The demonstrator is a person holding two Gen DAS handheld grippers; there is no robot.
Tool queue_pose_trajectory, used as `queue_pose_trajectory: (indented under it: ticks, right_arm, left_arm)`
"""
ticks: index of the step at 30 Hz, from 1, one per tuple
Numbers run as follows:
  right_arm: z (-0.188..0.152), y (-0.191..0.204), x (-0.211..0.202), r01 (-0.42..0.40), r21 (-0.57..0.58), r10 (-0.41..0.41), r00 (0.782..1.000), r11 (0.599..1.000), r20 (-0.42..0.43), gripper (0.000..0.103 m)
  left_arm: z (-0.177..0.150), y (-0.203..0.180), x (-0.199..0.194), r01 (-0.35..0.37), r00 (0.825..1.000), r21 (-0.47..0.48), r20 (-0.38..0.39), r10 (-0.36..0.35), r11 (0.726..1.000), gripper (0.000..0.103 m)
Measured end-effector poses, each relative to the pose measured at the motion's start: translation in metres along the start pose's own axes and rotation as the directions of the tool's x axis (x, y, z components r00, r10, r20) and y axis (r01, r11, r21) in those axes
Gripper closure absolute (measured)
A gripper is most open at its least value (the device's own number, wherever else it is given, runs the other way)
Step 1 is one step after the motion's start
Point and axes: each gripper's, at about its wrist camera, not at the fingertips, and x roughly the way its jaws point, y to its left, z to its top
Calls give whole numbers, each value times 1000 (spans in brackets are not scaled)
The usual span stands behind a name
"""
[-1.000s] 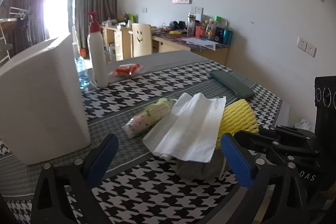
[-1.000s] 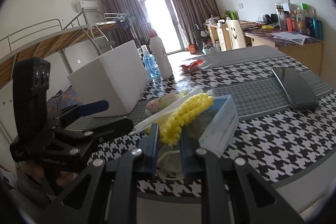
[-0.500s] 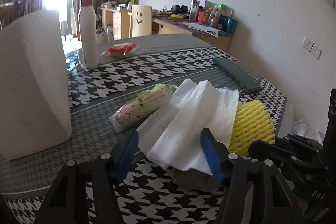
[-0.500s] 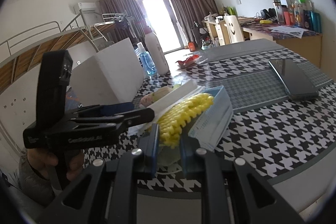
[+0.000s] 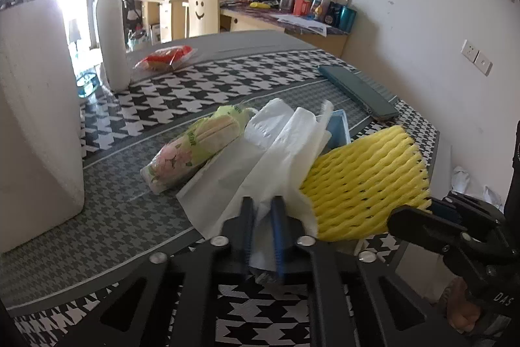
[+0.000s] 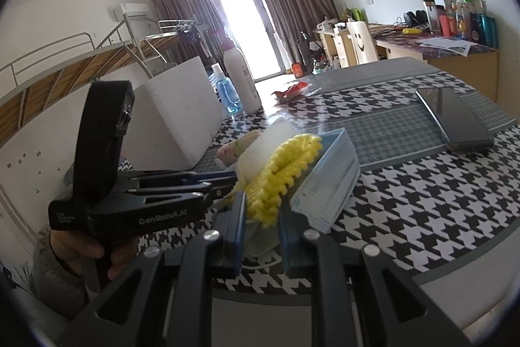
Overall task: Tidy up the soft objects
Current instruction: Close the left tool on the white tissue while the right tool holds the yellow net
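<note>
A pile of soft things lies on the houndstooth table. My left gripper (image 5: 261, 210) is shut on the near edge of the white paper towel (image 5: 260, 158), which drapes over the pile. My right gripper (image 6: 260, 213) is shut on the yellow foam net (image 6: 279, 174), seen also in the left wrist view (image 5: 364, 181). A blue face mask (image 6: 328, 181) lies against the net's right side. A floral tissue pack (image 5: 191, 148) lies left of the towel. The left gripper shows in the right wrist view (image 6: 224, 179), touching the pile from the left.
A large white foam block (image 5: 35, 126) stands at the left. A white pump bottle (image 5: 110, 31) and a red snack packet (image 5: 165, 56) sit farther back. A dark flat case (image 5: 357, 91) lies at the right, near the table edge (image 6: 438, 278).
My left gripper moved forward onto the pile and closed from wide open onto the paper towel, bunching it. My right gripper kept its hold on the yellow net.
</note>
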Motion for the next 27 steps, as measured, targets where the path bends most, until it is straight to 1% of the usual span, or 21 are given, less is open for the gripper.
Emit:
queue_pose_trajectory:
  ticks: [1, 2, 3, 5, 10, 11, 13, 14, 15, 16, 17, 19, 20, 24, 25, 26, 27]
  right_arm:
    - [0, -1, 0, 0, 4, 0, 1000, 1000, -1, 81]
    - [1, -2, 2, 2, 11, -2, 1000, 1000, -7, 75]
    - [1, -2, 3, 4, 14, -4, 1000, 1000, -11, 63]
    - [1, -4, 3, 9, 29, -9, 1000, 1000, -7, 49]
    - [3, -6, 3, 4, 33, -4, 1000, 999, -2, 49]
    - [3, -6, 3, 3, 33, -2, 1000, 999, -5, 49]
    - [4, -5, 3, -3, 29, 3, 1000, 1000, -6, 49]
    - [4, -4, 3, -5, 31, 6, 1000, 1000, -4, 49]
    - [4, -4, 3, -8, 33, 8, 1000, 999, -2, 49]
    - [4, -4, 3, -13, 32, 13, 1000, 999, -1, 49]
    - [5, -3, 3, -16, 32, 16, 1000, 999, -1, 49]
    - [5, -1, 3, -20, 23, 20, 1000, 1000, 1, 49]
    - [5, 0, 4, -22, 21, 22, 1000, 1000, 1, 49]
    - [4, 2, 8, -36, 21, 36, 999, 999, -3, 49]
    - [4, 1, 8, -39, 21, 39, 999, 999, -3, 49]
    - [4, 1, 8, -41, 21, 42, 999, 999, -4, 49]
    - [3, 0, 8, -42, 22, 42, 999, 999, -4, 49]
  left_arm:
    - [0, 2, 1, -1, 1000, -9, -3, 1, 1000, 97]
    - [0, 3, 1, 1, 1000, -15, -2, -1, 1000, 99]
    - [-1, 5, 0, 6, 1000, -21, 1, -6, 1000, 99]
    - [-2, 5, -3, 5, 1000, -21, 8, -5, 1000, 99]
    - [-3, -1, -16, -38, 999, 27, 38, 37, 999, 99]
    - [-3, -2, -19, -49, 998, 40, 48, 47, 998, 98]
    - [-2, -3, -24, -75, 996, 69, 58, 71, 995, 91]
    - [-1, -2, -27, -85, 995, 86, 61, 80, 993, 78]
    - [-1, -2, -27, -90, 994, 93, 62, 85, 992, 59]
    - [-1, -1, -27, -102, 993, 101, 62, 96, 990, 51]
    - [0, 1, -25, -111, 993, 107, 61, 104, 988, 46]
    - [2, 3, -21, -103, 994, 111, 51, 97, 988, 46]
    - [5, 4, -16, -80, 997, 107, 31, 77, 991, 46]
    - [8, 11, 3, -42, 998, 80, -34, 45, 996, 46]
    - [8, 12, 5, -39, 998, 75, -40, 42, 996, 46]
    - [9, 16, 8, -36, 998, 61, -42, 39, 997, 48]
    - [9, 17, 9, -32, 998, 55, -44, 34, 998, 53]
